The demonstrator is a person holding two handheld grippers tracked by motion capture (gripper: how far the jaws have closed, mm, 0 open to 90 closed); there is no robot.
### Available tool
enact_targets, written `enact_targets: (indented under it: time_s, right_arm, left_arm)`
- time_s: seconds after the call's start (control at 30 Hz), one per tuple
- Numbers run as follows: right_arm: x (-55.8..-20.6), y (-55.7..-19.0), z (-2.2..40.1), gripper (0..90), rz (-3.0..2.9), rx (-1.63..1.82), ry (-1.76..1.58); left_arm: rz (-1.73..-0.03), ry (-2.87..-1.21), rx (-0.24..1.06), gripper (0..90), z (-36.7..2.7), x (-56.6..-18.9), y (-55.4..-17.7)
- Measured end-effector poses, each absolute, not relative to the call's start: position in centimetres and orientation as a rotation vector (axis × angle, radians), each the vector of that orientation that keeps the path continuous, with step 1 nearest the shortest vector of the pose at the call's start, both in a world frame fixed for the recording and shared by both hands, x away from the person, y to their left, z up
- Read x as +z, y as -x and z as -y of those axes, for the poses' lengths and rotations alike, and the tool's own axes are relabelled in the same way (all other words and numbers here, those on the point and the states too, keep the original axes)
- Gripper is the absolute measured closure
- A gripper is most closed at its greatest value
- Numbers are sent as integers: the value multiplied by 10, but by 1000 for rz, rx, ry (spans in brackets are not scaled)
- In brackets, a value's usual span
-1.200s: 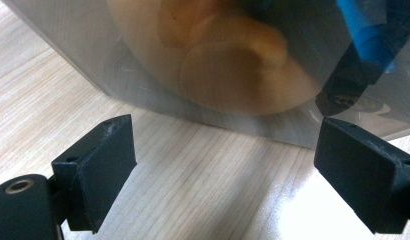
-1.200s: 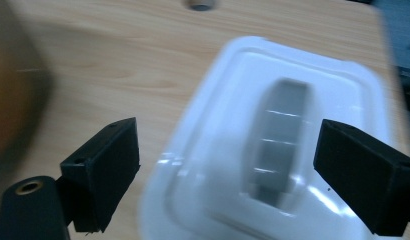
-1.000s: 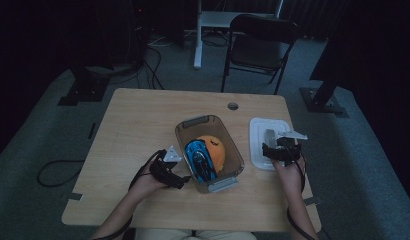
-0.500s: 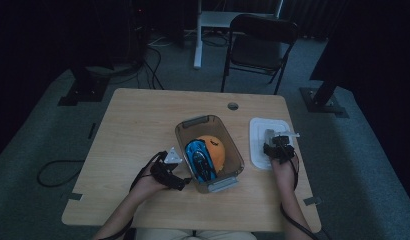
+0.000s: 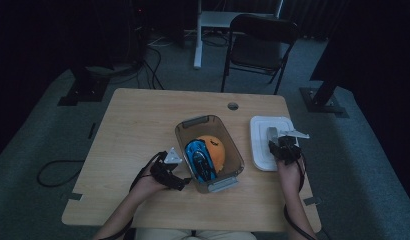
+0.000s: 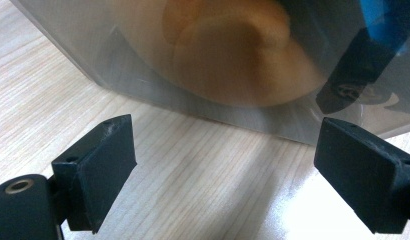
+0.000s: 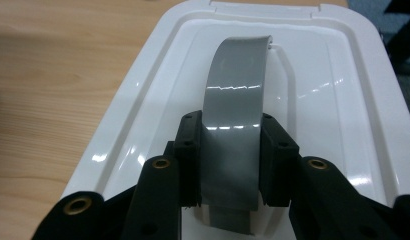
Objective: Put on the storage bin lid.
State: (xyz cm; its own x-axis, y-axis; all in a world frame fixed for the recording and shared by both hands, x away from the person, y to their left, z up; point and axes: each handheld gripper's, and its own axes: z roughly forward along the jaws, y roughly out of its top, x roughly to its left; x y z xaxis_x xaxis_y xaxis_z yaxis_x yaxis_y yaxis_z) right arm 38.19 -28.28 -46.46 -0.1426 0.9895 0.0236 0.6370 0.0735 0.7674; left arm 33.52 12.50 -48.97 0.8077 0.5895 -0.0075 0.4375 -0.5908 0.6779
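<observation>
Right gripper (image 7: 232, 165) jaws have just closed on the grey handle (image 7: 238, 100) of the white lid (image 5: 265, 145); left gripper (image 6: 233, 165) jaws apart beside the open bin (image 5: 232, 150). Lidding remains.

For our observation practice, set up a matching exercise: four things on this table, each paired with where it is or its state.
Things:
1. toy car
2. lid handle
3. left claw
4. lid

Places or states:
A. open, beside the bin
B. flat on the table, right of the bin
C. inside the bin, next to the orange ball
D. gripped by the right claw

Pairs: 1-C, 2-D, 3-A, 4-B
</observation>
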Motion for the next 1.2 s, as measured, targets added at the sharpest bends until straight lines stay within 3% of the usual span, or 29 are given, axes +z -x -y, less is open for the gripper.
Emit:
enact_targets:
  time_s: [0.5, 0.93, 1.2]
  right_arm:
    - [-382, -328, 235, 674, -1844, 1206, -1340]
    - [-368, -324, 164, 675, -2057, 1325, -1120]
    - [-378, -331, 140, 675, -2166, 1335, -1080]
  left_arm:
    - [-728, -2318, 287, 103, -112, -492, -333]
    - [-691, -2318, 282, 103, -96, -493, -331]
    - [-733, -2293, 297, 104, -108, -495, -331]
